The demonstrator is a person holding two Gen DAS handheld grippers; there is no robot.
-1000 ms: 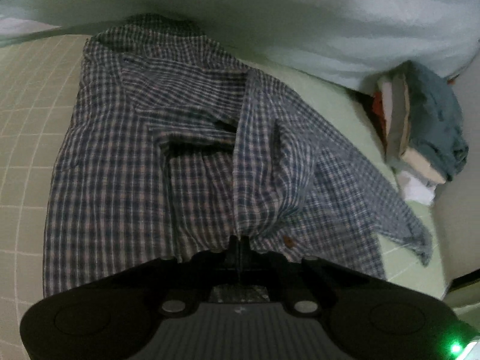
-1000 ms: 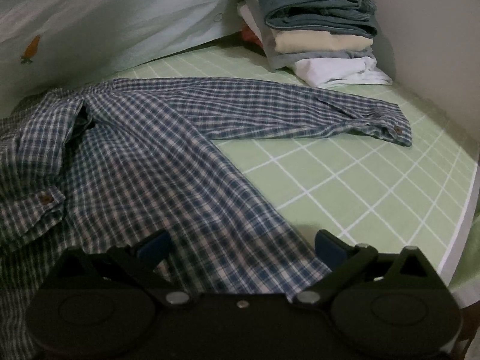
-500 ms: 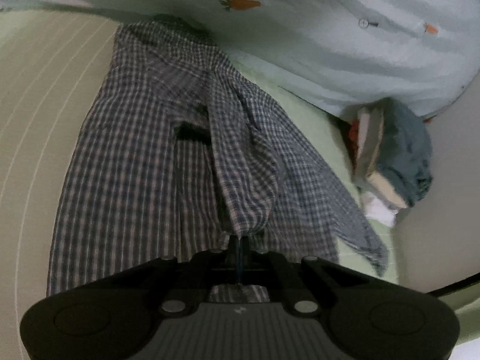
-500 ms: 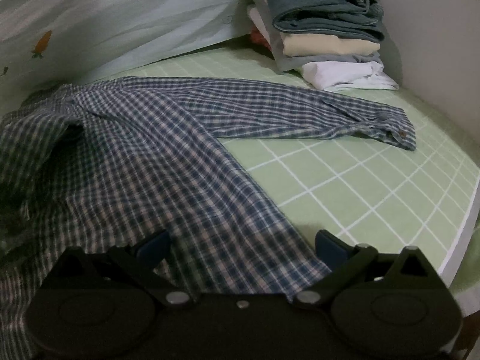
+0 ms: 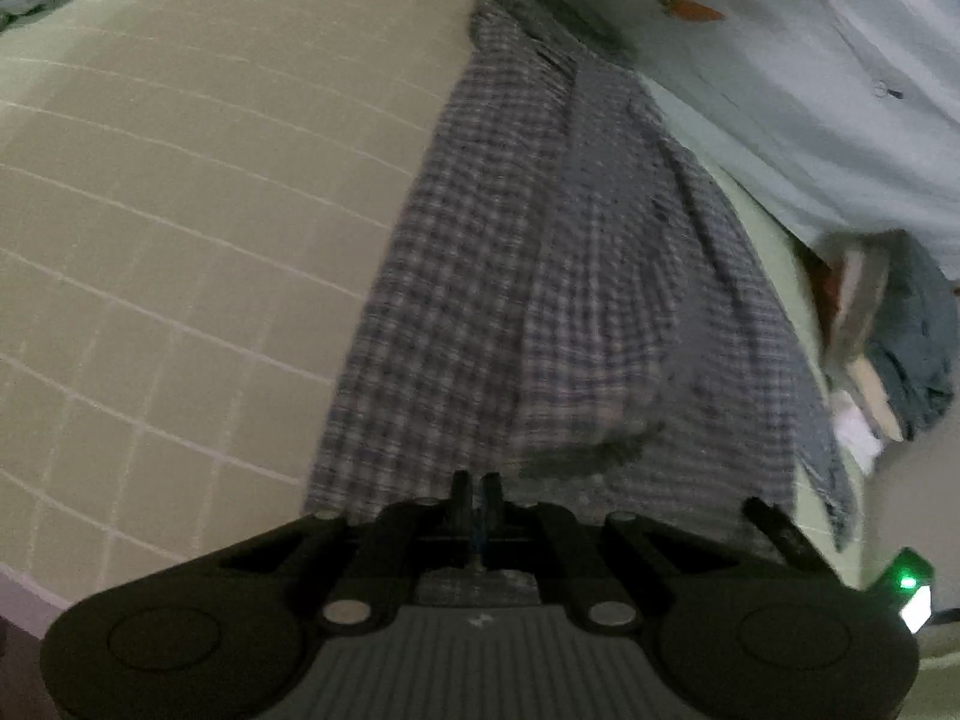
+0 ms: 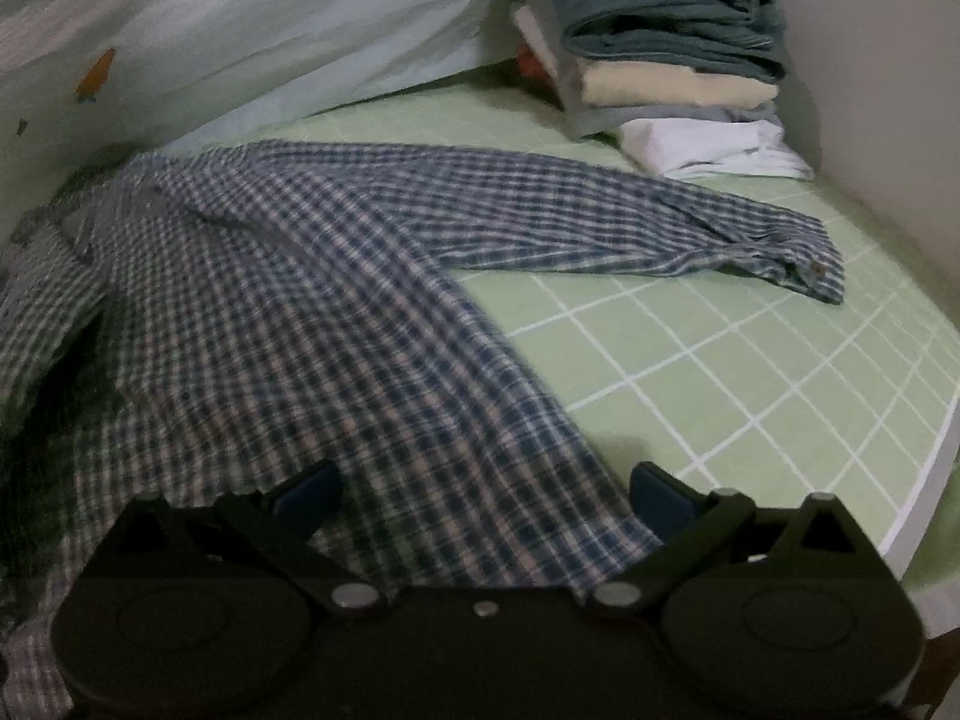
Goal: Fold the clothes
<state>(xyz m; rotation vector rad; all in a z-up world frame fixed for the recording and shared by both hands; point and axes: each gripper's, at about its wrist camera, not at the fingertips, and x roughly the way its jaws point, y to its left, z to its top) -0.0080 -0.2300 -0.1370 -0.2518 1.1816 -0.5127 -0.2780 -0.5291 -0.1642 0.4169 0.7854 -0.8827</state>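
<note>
Over the last second I've swung my left hand-held gripper, clenched on the plaid shirt's left sleeve, across the body, so that sleeve now lies folded inward; my right hand-held gripper hovers released over the hem. The shirt lies on the bed, long axis collar-to-hem, collar toward the pillow edge, right sleeve toward the folded clothes stack.

The left tool is pinched tight, its two dark fingers pressed together with only a sliver of cloth between them, held low and pointing forward. The right tool hangs with its fingers spread wide, the blue pads well apart and gripping nothing, hovering just above the fabric beneath it.
</note>
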